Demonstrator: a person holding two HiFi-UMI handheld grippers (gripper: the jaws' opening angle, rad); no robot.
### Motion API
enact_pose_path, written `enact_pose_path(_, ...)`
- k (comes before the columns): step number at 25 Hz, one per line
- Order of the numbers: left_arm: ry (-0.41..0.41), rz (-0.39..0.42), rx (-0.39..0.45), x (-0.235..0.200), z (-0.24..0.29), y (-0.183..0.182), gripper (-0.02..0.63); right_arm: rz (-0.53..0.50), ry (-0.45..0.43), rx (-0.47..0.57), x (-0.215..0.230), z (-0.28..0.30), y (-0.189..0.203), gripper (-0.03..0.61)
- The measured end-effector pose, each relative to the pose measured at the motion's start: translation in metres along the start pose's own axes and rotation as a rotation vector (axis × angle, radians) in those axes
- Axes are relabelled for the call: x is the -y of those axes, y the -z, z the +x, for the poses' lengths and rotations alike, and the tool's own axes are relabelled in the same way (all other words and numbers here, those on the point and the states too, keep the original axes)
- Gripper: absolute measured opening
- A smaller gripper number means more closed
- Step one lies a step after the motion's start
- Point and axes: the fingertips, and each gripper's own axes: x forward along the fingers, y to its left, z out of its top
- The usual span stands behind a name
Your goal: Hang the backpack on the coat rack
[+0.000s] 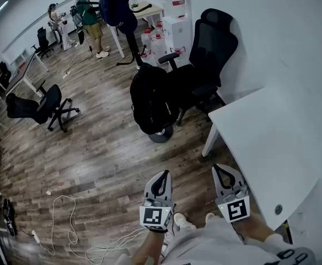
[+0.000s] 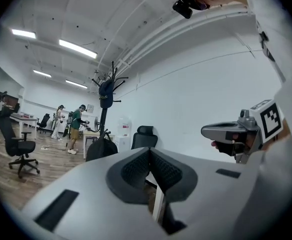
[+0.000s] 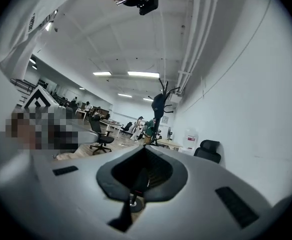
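The left tongs are pressed fully together with nothing in them, and the right tongs are the same; they sit side by side in front of the person, the left over the wood floor, the right just beside the corner of the white counter. Only the head view shows the pair together, with the person's shoes under them and loose white cables on the floor off to the left; the left gripper view instead catches the right tongs side-on, marker cube included. It also shows the coat rack standing full height against the white wall, where the head view squashes it from above.

A dark blue backpack hangs up by the rack's hooks; a black backpack sits low against the pole, by the round base, though I cannot tell whether it hangs or rests there. Both are well apart from the tongs, straight ahead across open floor; a black office chair stands just beside the rack on the counter's side; two people stand at the far end.
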Motion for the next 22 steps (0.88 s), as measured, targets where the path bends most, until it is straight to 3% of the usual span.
enact_pose_path(8,-0.135,0.007,-0.013,0.051,-0.042,0.005,0.008,0.157,-0.090,-0.011,0.008,-0.059,0.023,0.014)
enact_pose_path(14,-0.221,0.020,-0.049,0.122,-0.076,0.016,0.009,0.229,-0.151,-0.013,0.025,-0.127,0.039,0.014)
enact_pose_path(19,-0.261,0.016,-0.092,0.173,-0.107,0.031,0.008,0.244,-0.176,-0.038,0.026,-0.177,0.056,0.014)
enact_pose_path(22,-0.263,0.010,-0.099,0.190,-0.120,0.034,0.009,0.196,-0.188,-0.067,0.021,-0.195,0.068,0.014)
